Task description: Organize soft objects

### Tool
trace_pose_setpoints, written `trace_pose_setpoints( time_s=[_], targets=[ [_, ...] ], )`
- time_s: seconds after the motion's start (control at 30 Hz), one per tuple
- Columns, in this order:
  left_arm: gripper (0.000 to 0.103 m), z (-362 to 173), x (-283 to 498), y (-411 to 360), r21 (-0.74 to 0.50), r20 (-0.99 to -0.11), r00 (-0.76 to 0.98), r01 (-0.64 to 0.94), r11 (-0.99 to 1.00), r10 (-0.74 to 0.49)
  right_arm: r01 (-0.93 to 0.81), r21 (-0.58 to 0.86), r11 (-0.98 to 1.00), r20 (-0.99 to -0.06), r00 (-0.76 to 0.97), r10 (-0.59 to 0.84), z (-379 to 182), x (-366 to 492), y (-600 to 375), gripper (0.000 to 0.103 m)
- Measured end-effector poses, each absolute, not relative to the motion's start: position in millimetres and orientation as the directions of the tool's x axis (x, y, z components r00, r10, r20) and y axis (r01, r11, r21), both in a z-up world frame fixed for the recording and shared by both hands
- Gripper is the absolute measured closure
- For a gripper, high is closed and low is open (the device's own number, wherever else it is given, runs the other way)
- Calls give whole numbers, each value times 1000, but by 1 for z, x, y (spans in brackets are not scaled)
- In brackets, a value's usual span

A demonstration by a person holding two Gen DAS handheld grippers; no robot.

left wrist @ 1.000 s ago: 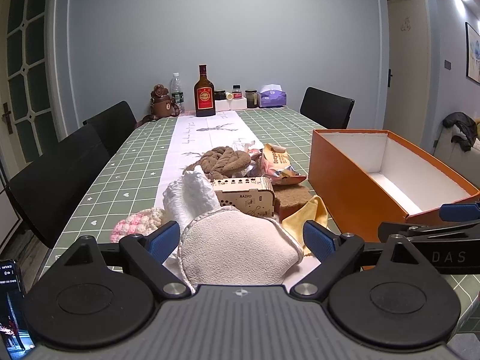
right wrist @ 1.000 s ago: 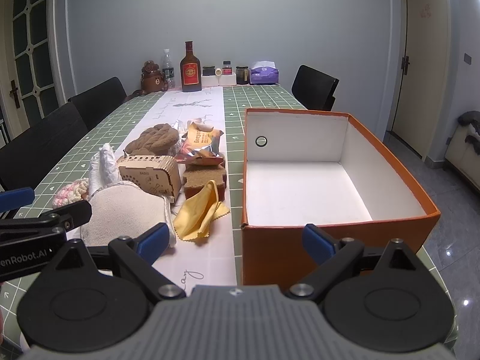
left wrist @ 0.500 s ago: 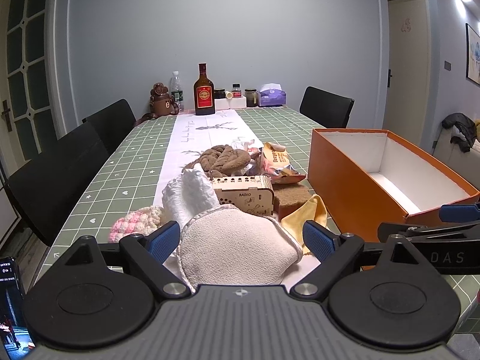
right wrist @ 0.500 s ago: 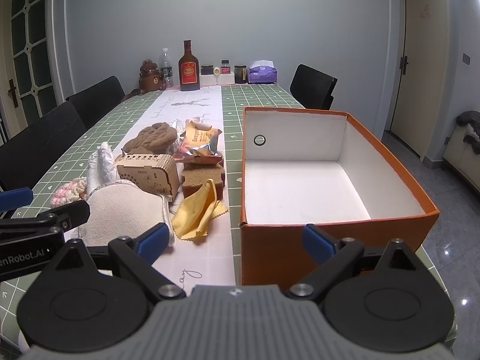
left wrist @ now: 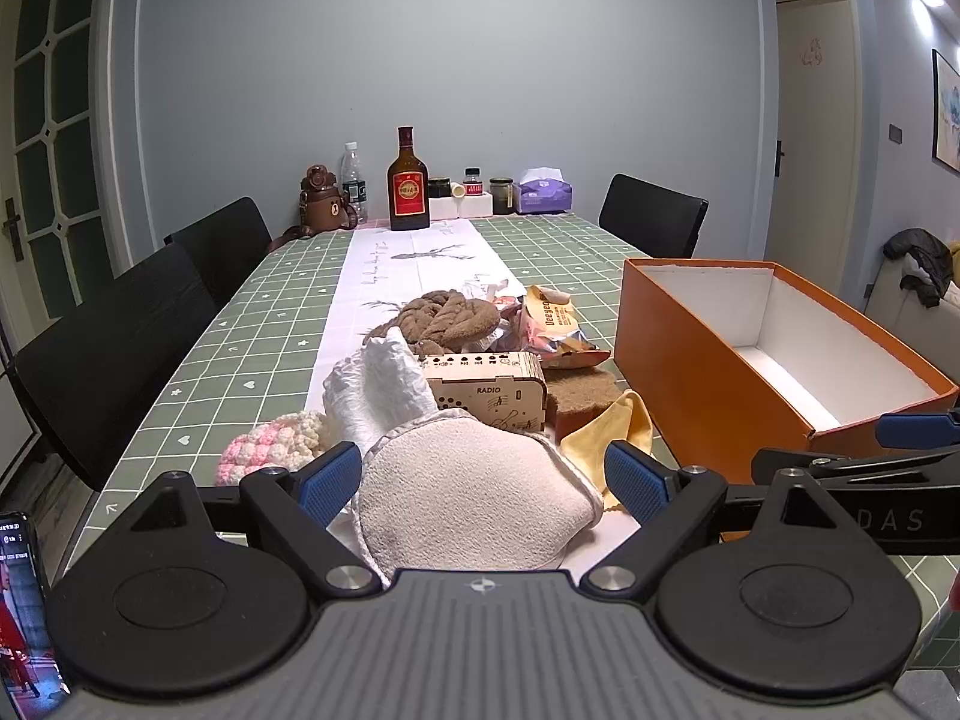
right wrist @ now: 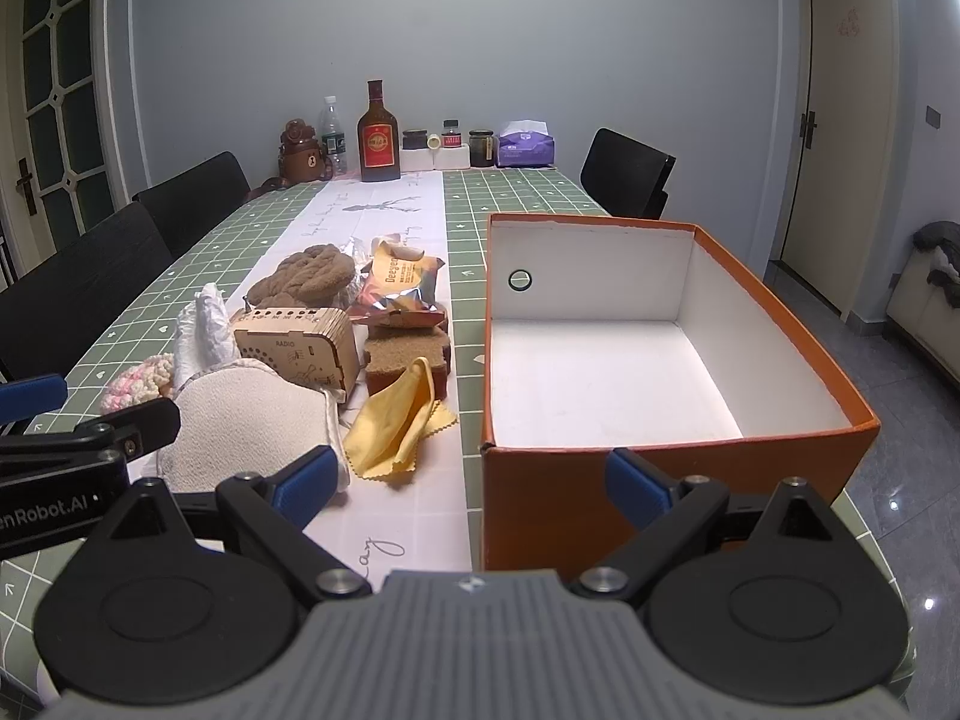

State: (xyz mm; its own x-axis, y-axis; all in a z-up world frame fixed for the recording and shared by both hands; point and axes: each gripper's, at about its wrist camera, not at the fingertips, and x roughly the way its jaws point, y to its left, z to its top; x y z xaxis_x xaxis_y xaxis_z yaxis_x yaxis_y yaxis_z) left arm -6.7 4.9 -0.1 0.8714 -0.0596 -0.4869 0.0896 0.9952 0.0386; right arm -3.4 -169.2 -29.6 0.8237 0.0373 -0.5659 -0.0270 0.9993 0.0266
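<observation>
Straddling beige pad (left wrist: 474,492), left gripper (left wrist: 483,477) jaws wide; right gripper (right wrist: 471,477) wide before orange box (right wrist: 660,486).

The beige pad (left wrist: 474,492) hides its near edge behind the left claw (left wrist: 483,480) body.

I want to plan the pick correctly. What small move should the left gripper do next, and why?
Probably ease the left gripper a little forward and close it on the beige pad. Its fingers stand open on either side of the pad and do not yet pinch it, and the orange box is empty.
</observation>
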Motion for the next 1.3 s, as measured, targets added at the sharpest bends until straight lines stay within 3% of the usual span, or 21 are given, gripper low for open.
trace_pose_setpoints(
  time_s=[1.3],
  targets=[
    [0, -2, -7, 11, 36, -494, 867, 87, 996, -58, -68, -1, 998, -541, 839, 56, -28, -9, -161, 8]
  ],
)
